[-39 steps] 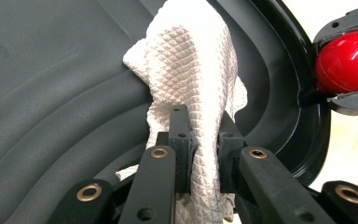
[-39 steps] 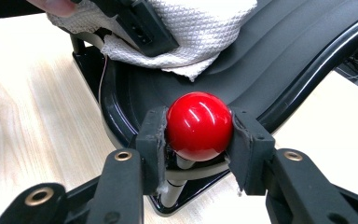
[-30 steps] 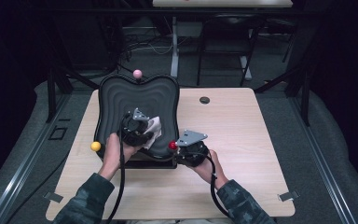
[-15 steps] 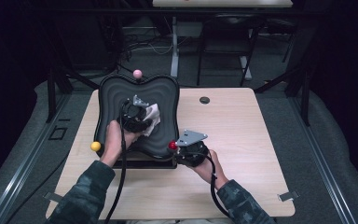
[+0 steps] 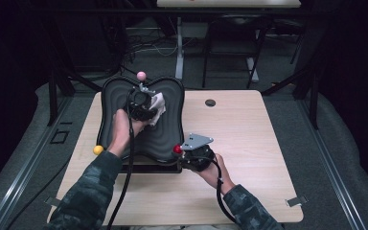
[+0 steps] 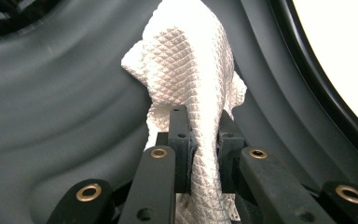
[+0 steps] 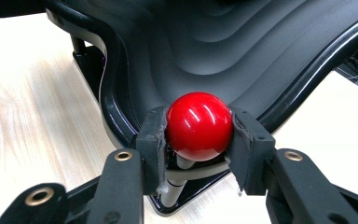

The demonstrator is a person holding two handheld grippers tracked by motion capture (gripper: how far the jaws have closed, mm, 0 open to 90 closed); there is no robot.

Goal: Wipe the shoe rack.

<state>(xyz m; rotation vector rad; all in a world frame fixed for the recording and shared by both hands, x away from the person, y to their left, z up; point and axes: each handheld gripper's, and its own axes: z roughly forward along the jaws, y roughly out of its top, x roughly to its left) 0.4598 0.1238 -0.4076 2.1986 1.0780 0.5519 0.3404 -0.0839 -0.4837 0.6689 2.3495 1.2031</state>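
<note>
While I watch from the high view, my left hand-held gripper [image 5: 146, 103] sits over the far part of the black ridged tray [image 5: 167, 136], toward twelve o'clock on the counter [image 5: 249, 134]. Its jaws are nearly closed, pinching a white quilted cloth [image 6: 191, 79] between them; the cloth bunches up beyond the jaw tips and rests against the tray's dark wavy surface. From above, the cloth [image 5: 157, 104] shows at three o'clock of that gripper. My right hand-held gripper [image 7: 200, 135] is at the tray's near right corner, around five o'clock of the tray, with its jaws clamped on either side of a glossy red ball [image 7: 199, 126] that stands on a short stem at the tray's rim. A yellow ball [image 5: 98, 150] sits at the tray's near left corner and a pink ball [image 5: 142, 75] at its far edge.
</note>
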